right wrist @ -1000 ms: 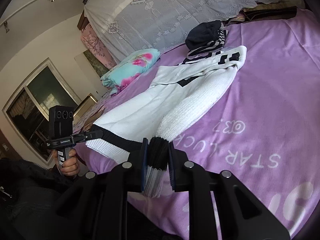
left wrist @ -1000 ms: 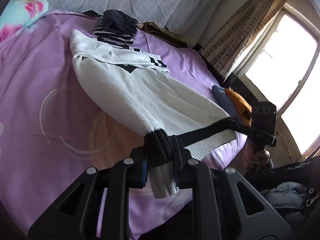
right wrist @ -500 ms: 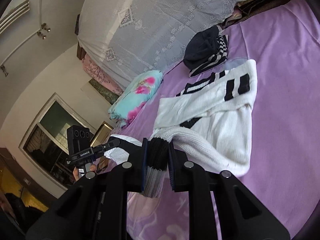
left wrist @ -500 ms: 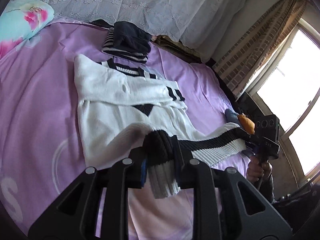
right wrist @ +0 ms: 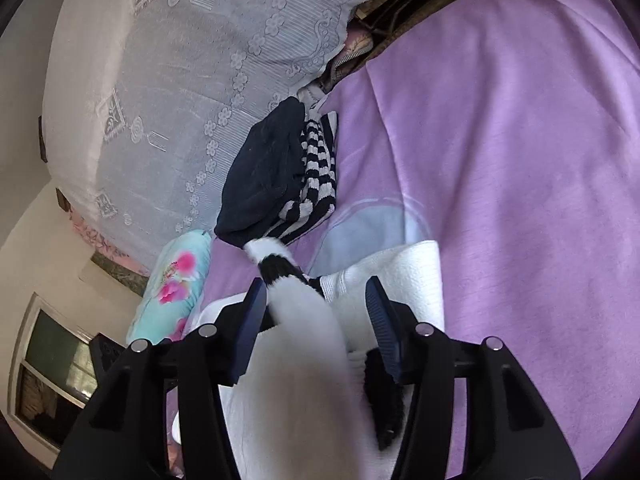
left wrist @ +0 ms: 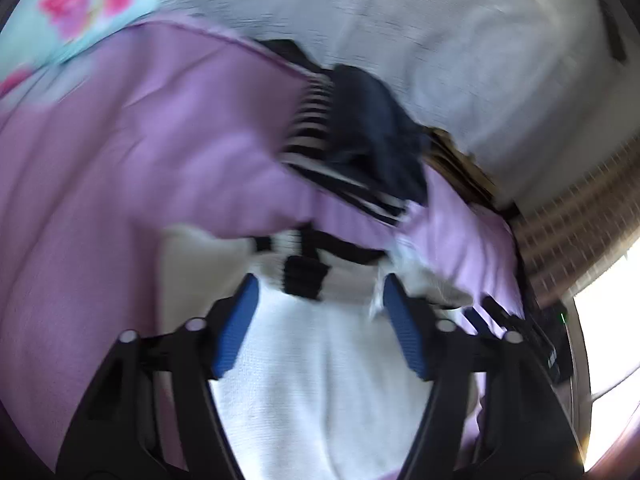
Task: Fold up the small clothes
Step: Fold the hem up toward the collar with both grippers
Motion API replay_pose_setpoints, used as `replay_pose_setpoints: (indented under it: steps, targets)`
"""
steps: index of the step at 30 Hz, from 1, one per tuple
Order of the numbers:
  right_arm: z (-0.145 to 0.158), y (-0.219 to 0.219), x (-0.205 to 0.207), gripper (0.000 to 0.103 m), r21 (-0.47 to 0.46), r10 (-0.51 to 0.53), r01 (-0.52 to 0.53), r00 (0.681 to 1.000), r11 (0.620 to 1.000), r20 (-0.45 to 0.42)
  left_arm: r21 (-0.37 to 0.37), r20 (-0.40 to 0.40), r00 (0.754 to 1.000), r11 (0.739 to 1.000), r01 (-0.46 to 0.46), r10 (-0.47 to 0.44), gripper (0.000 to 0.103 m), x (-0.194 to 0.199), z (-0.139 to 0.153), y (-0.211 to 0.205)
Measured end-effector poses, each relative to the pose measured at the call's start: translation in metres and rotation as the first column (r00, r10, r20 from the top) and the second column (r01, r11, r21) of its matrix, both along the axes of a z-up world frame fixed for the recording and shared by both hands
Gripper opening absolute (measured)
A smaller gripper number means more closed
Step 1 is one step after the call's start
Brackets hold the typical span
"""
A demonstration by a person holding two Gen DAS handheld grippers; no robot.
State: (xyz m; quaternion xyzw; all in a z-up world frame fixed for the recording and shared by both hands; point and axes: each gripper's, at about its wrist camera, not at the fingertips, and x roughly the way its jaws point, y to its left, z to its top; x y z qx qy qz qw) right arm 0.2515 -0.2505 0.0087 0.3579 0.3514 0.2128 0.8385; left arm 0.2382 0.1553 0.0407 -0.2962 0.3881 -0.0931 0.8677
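Between the parted pads of each claw, left (left wrist: pixel 316 332) and right (right wrist: pixel 316 328), the sweater (right wrist: pixel 304 380) lies released, jaws just opened, its length running toward the dark pile (right wrist: pixel 264 176).

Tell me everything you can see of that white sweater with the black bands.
The white sweater is a soft knit with black ribbed trim. It lies folded over on the purple bedspread, bunched, one black-banded end reaching toward the pile of dark and striped clothes. The right gripper and left gripper have just been opening; cloth lies between the parted jaws, no longer pinched.
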Motion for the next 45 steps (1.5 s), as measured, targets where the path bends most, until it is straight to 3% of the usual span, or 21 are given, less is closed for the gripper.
replay_pose_setpoints:
  steps: [3, 8, 11, 13, 15, 17, 18, 19, 20, 22, 23, 25, 26, 27, 29, 31, 33, 35, 37, 40, 45]
  targets:
    - [0.016, 0.002, -0.019, 0.053, -0.158, -0.032, 0.048, 0.994, 0.986, 0.1, -0.087, 0.076, 0.997, 0.996, 0.025, -0.018, 0.079, -0.024, -0.007, 0.019]
    - [0.021, 0.055, -0.024, 0.053, -0.37, 0.088, -0.037, 0.989, 0.928, 0.123, -0.024, 0.157, 0.987, 0.999, 0.037, -0.033, 0.085, -0.052, 0.014, 0.019]
    - [0.027, 0.086, -0.026, 0.053, -0.557, 0.13, -0.021, 0.979, 0.83, 0.156, 0.134, 0.176, 0.978, 0.987, 0.085, -0.109, 0.086, -0.057, 0.027, -0.015]
    - [0.025, 0.101, -0.021, 0.053, -0.64, 0.147, -0.024, 0.979, 0.768, 0.14, 0.348, 0.163, 0.983, 0.937, 0.025, -0.086, 0.092, -0.053, 0.03, -0.044]
    - [0.019, 0.107, -0.014, 0.053, -0.675, 0.149, -0.038, 0.983, 0.737, 0.108, 0.502, 0.118, 0.992, 0.865, -0.016, -0.05, 0.092, -0.037, 0.023, -0.064]
    - [0.009, 0.107, -0.008, 0.047, -0.695, 0.156, -0.068, 0.986, 0.716, 0.064, 0.517, 0.054, 0.998, 0.856, 0.008, -0.043, 0.092, -0.018, 0.01, -0.068]
    - [0.004, 0.103, -0.007, 0.026, -0.682, 0.162, -0.086, 0.986, 0.726, 0.048, 0.508, 0.012, 0.999, 0.861, 0.026, -0.038, 0.092, -0.008, 0.001, -0.067]
    - [0.0, 0.096, -0.005, 0.015, -0.654, 0.155, -0.097, 0.987, 0.751, 0.032, 0.497, -0.018, 0.999, 0.867, 0.033, -0.028, 0.088, -0.002, -0.006, -0.065]
    - [-0.001, 0.087, -0.005, 0.012, -0.607, 0.145, -0.099, 0.989, 0.789, 0.028, 0.468, -0.046, 0.999, 0.883, 0.037, -0.018, 0.084, 0.002, -0.016, -0.059]
    - [0.0, 0.057, -0.003, 0.01, -0.423, 0.121, -0.109, 0.993, 0.9, 0.003, 0.403, -0.083, 0.996, 0.913, 0.064, -0.033, 0.051, 0.003, -0.029, -0.046]
    - [0.0, 0.045, -0.003, 0.009, -0.342, 0.111, -0.108, 0.994, 0.934, -0.01, 0.377, -0.081, 0.996, 0.924, 0.055, -0.027, 0.045, 0.001, -0.031, -0.038]
    - [-0.005, 0.024, 0.003, 0.009, -0.242, 0.088, -0.097, 0.995, 0.965, -0.049, 0.275, -0.079, 0.997, 0.961, 0.039, -0.018, 0.016, -0.003, -0.028, -0.011]
    - [-0.013, 0.022, 0.008, 0.01, -0.237, 0.091, -0.109, 0.992, 0.965, -0.084, 0.214, -0.078, 0.997, 0.976, 0.04, -0.024, 0.013, -0.004, -0.027, 0.0]
    - [-0.024, 0.022, 0.013, 0.011, -0.246, 0.094, -0.124, 0.987, 0.961, -0.128, 0.121, -0.075, 0.997, 0.992, 0.041, -0.032, 0.013, -0.005, -0.028, 0.014]
    - [-0.032, 0.022, 0.012, 0.012, -0.244, 0.075, -0.101, 0.991, 0.964, -0.113, 0.076, -0.107, 0.994, 0.997, 0.033, -0.024, 0.013, -0.001, -0.036, 0.022]
    - [-0.017, 0.028, 0.007, 0.018, -0.309, 0.065, -0.086, 0.995, 0.947, -0.078, 0.106, -0.132, 0.991, 0.994, 0.033, -0.019, 0.014, 0.001, -0.046, 0.017]
    - [0.008, 0.034, -0.007, 0.033, -0.41, 0.031, -0.012, 0.999, 0.912, 0.039, 0.149, -0.101, 0.995, 0.988, 0.035, -0.02, 0.014, -0.004, -0.036, 0.008]
    - [0.029, 0.042, -0.019, 0.034, -0.499, 0.001, 0.077, 0.988, 0.863, 0.155, 0.187, -0.036, 0.999, 0.982, 0.036, -0.03, 0.016, -0.012, -0.016, 0.002]
    - [0.044, 0.055, -0.025, 0.034, -0.525, 0.035, 0.083, 0.977, 0.847, 0.211, 0.253, 0.028, 0.999, 0.967, 0.012, -0.02, 0.031, -0.022, 0.004, -0.006]
    - [0.053, 0.077, -0.012, 0.034, -0.468, 0.106, -0.003, 0.975, 0.884, 0.194, 0.323, 0.077, 0.996, 0.946, 0.025, -0.052, 0.051, -0.023, 0.024, -0.027]
    - [0.027, 0.109, 0.029, 0.034, -0.381, 0.186, -0.14, 0.979, 0.914, 0.087, 0.335, 0.037, 0.981, 0.927, 0.169, -0.192, 0.059, 0.017, 0.014, -0.077]
